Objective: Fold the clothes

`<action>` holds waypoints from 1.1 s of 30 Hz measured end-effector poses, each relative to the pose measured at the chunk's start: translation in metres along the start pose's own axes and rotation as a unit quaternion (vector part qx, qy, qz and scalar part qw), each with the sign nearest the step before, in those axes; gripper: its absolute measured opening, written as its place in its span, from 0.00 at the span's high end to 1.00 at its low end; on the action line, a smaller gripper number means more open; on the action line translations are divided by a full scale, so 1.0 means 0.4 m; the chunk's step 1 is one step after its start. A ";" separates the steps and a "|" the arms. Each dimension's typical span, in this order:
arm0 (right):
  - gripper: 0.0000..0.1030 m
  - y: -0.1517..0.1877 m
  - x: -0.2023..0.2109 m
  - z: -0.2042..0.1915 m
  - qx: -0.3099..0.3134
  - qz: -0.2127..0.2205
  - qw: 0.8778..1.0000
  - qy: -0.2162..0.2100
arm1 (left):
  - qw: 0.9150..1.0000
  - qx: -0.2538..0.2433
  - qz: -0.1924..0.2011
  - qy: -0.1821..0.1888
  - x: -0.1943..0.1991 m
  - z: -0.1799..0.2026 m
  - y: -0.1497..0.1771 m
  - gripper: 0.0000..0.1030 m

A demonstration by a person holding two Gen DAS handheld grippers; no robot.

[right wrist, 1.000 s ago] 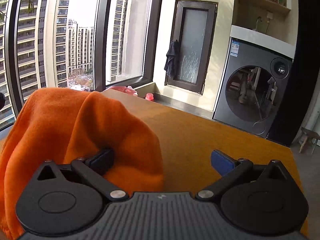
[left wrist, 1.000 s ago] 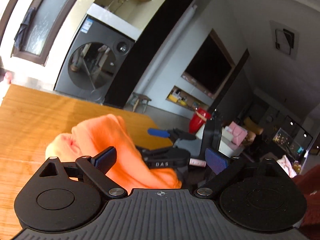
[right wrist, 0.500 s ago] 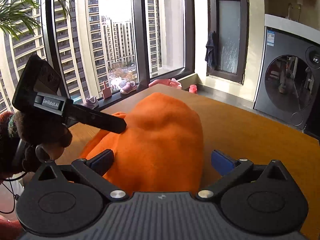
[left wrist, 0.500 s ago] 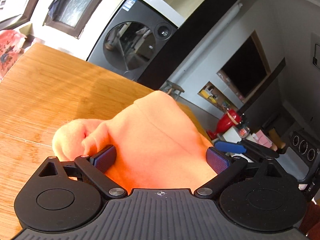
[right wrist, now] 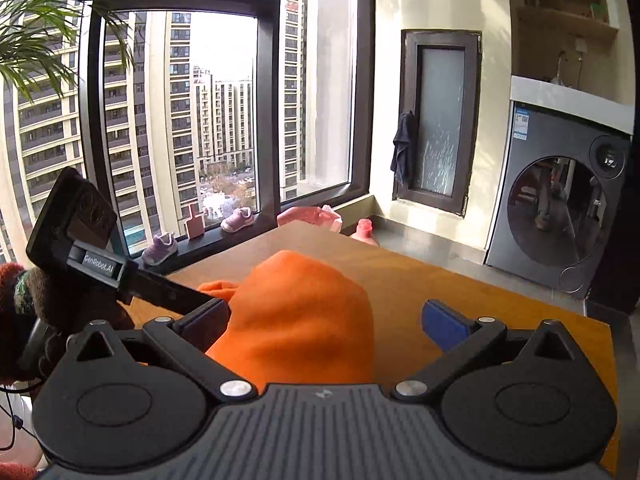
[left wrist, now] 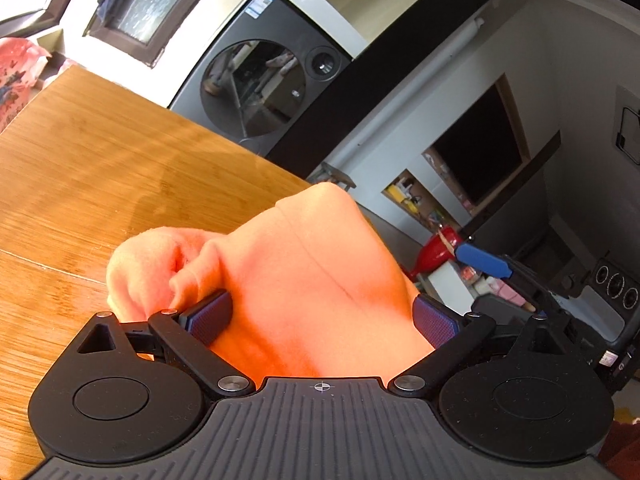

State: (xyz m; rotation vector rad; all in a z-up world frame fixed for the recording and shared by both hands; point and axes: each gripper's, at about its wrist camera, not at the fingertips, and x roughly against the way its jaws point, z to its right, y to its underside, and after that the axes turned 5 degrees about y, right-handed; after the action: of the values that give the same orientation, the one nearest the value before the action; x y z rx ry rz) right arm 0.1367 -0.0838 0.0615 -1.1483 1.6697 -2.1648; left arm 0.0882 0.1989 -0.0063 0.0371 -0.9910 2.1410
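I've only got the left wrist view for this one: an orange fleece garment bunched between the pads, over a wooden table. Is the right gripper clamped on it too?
Observer: No. The right gripper is open; the orange fleece garment lies by its left pad, and the right pad is bare.
Operator: Who holds the left gripper?
Observer: A hand in a dark fuzzy glove, at the right view's left edge.
Operator: What's past the wooden table there?
Observer: A window sill with a small purple shoe and a pink shoe.
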 end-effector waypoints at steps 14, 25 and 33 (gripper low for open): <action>0.00 0.030 -0.081 -0.003 0.016 -0.047 0.997 0.062 | 1.000 0.012 0.006 0.014 0.002 -0.017 0.002 0.03; 0.00 0.135 -0.117 -0.039 -0.043 -0.113 0.993 -0.011 | 1.000 0.020 0.009 0.019 0.003 -0.020 0.006 0.03; 0.00 0.106 -0.084 -0.067 0.009 -0.096 0.995 -0.002 | 1.000 0.018 0.008 0.010 0.001 -0.011 0.009 0.03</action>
State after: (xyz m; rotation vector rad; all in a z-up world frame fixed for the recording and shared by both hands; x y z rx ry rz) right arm 0.1290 -0.0600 0.0065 -1.3568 1.5936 -2.2818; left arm 0.0868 0.2006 -0.0118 0.0257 -0.9445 2.1703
